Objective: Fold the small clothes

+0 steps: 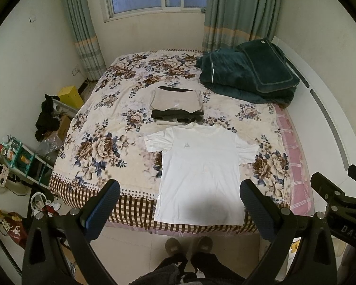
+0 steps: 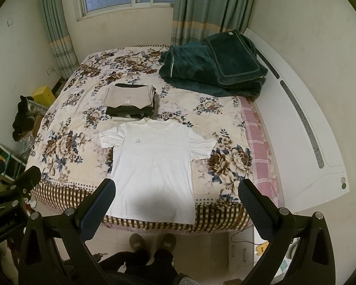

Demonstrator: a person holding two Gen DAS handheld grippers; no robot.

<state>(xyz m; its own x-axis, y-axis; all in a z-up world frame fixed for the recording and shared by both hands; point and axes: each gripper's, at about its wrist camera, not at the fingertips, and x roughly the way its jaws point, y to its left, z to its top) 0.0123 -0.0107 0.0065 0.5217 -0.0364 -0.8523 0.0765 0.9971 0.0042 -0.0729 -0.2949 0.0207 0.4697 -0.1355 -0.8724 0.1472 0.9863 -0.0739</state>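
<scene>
A white T-shirt (image 1: 199, 166) (image 2: 154, 163) lies flat and face up on the floral bed cover, collar away from me, hem at the near edge of the bed. Behind its collar sits a stack of folded clothes (image 1: 176, 105) (image 2: 130, 102), beige on top, dark ones beneath. My left gripper (image 1: 180, 194) hangs open above the shirt's hem with nothing between its fingers. My right gripper (image 2: 176, 194) is also open and empty, held high over the near edge of the bed. Both stand clear of the cloth.
A dark green folded quilt (image 1: 249, 71) (image 2: 213, 66) fills the far right corner of the bed (image 1: 102, 123). A white headboard (image 2: 303, 128) runs along the right. Shelves and clutter (image 1: 23, 161) crowd the floor at left. A person's slippered feet (image 1: 189, 244) stand at the bed's foot.
</scene>
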